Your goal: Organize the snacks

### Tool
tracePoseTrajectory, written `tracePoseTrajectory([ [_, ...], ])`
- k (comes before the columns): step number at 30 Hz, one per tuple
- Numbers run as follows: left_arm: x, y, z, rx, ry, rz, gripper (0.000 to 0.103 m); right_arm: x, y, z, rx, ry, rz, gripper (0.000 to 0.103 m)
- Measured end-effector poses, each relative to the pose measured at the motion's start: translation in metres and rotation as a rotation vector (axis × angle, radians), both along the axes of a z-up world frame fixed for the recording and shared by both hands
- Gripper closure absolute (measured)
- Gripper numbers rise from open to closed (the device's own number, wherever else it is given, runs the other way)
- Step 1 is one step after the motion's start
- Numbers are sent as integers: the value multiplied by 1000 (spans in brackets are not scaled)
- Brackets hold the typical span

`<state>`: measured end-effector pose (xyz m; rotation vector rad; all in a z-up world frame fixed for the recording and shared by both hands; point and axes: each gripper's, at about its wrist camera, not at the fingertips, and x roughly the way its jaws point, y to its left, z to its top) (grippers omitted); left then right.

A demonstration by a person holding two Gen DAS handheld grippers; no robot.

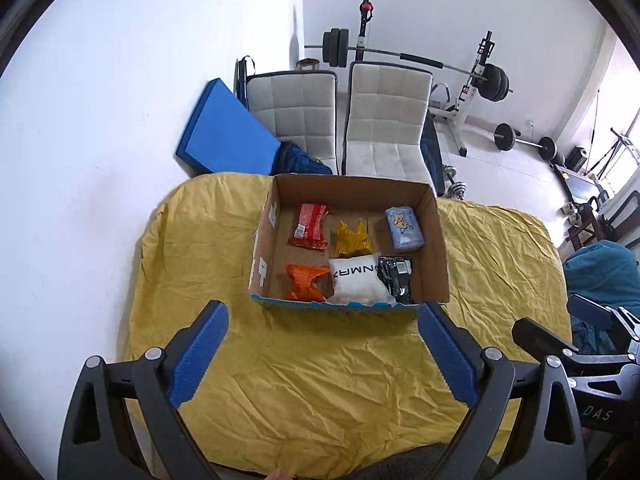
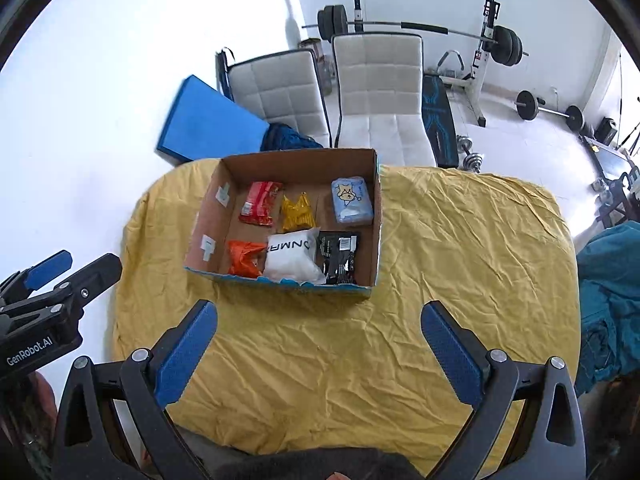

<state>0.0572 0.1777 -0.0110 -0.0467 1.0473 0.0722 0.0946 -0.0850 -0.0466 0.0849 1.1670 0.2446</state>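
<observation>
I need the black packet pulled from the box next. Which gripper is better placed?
Probably the right gripper. It is open and empty, and the black packet lies in the near right corner of the cardboard box, nearer its side. The left gripper is open too, but sits further left.

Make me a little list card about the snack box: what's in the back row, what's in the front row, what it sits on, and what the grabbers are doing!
box: open cardboard box on the yellow cloth
back row: red packet, yellow packet, light blue packet
front row: orange packet, white bag, black packet
left hand-held gripper: open, empty, above the cloth
right hand-held gripper: open, empty, above the cloth
behind table: two white chairs, weights
</observation>
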Motion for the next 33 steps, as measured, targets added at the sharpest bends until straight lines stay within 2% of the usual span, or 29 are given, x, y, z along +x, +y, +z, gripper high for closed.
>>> tracePoseTrajectory([
  [7, -24, -10, 28, -3, -54, -7, 6, -35, -12, 36, 17, -41, 12, 0],
  [17, -38, -14, 36, -9, -63, -9, 6, -53, -25, 68, 7, -86, 2, 0],
  [33, -42, -13, 36, 2, -66, 0, 6, -56, -31, 80, -17, -120, -30, 0],
])
